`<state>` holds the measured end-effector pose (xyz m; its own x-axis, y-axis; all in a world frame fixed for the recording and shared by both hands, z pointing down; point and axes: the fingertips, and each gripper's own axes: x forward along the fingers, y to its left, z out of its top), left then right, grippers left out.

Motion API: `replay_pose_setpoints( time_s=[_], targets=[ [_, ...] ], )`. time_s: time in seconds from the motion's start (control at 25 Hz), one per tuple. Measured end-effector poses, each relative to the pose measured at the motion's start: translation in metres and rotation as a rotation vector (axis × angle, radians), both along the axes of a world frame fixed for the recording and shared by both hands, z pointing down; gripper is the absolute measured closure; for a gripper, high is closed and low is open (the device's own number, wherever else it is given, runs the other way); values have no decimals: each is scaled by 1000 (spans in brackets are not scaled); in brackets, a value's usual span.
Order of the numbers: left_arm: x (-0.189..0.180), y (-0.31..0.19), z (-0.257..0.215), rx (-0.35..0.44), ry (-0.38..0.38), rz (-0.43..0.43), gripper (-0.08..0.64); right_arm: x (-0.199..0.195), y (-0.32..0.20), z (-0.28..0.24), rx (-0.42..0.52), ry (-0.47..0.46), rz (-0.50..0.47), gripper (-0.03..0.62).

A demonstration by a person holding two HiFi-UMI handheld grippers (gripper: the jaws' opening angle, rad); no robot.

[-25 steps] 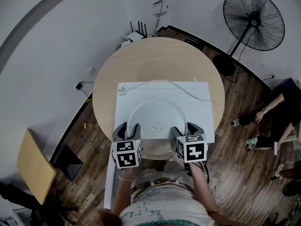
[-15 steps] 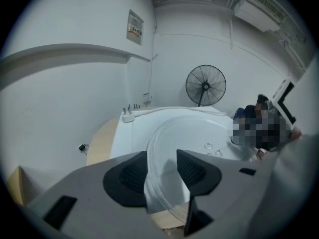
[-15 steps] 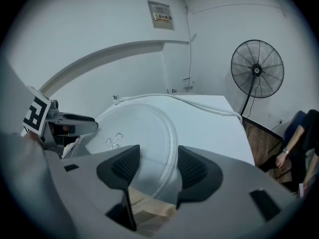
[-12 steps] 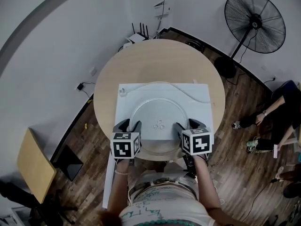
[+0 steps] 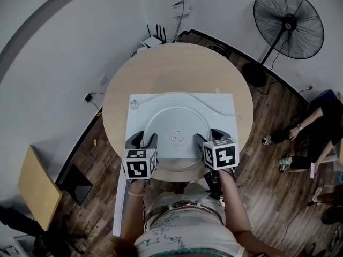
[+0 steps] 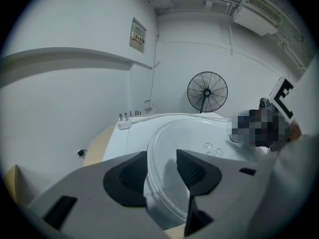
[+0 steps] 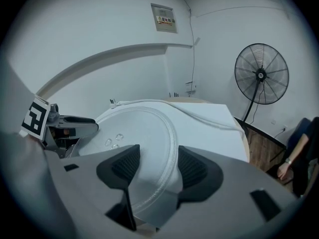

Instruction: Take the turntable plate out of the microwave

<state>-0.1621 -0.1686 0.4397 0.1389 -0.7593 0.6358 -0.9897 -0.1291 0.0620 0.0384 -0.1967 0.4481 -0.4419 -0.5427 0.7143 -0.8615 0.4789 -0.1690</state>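
Note:
The clear glass turntable plate (image 5: 177,125) lies flat over the white top of the microwave (image 5: 228,103), its near edge hanging past the front. My left gripper (image 5: 143,140) is shut on the plate's left rim (image 6: 154,148), which runs between the dark pads (image 6: 130,176). At the opposite side my right gripper (image 5: 208,138) is shut on the right rim (image 7: 172,143). Three small glass lugs (image 5: 177,138) mark the plate's centre. Each gripper view shows the other gripper across the plate.
The microwave stands on a round wooden table (image 5: 177,68). A white cable (image 5: 214,107) with a plug crosses its top. Its white door (image 5: 120,208) hangs open at lower left. A standing fan (image 5: 289,23) and a seated person (image 5: 316,125) are to the right.
Both grippers and the plate have shifted a little away from me, further over the microwave's top. The grips look the same.

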Motion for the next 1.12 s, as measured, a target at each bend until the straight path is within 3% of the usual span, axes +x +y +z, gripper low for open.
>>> replay_pose_setpoints(
  time_s=[0.16, 0.32, 0.56, 0.8, 0.96, 1.12],
  targets=[
    [-1, 1, -3, 24, 5, 12, 373, 1, 1, -1, 29, -22, -43, 360],
    [-6, 6, -15, 85, -44, 21, 373, 2, 8, -4, 68, -15, -85, 357],
    [0, 24, -29, 123, -4, 37, 373, 0, 19, -17, 97, -88, -117, 353],
    [6, 37, -24, 123, 38, 38, 373, -3, 30, -16, 132, -48, -155, 353],
    [16, 52, -25, 130, 70, 44, 373, -1, 42, -20, 165, -78, -166, 353],
    [24, 65, -31, 200, 74, 35, 374, 3, 53, -24, 223, -117, -191, 365]
  ],
)
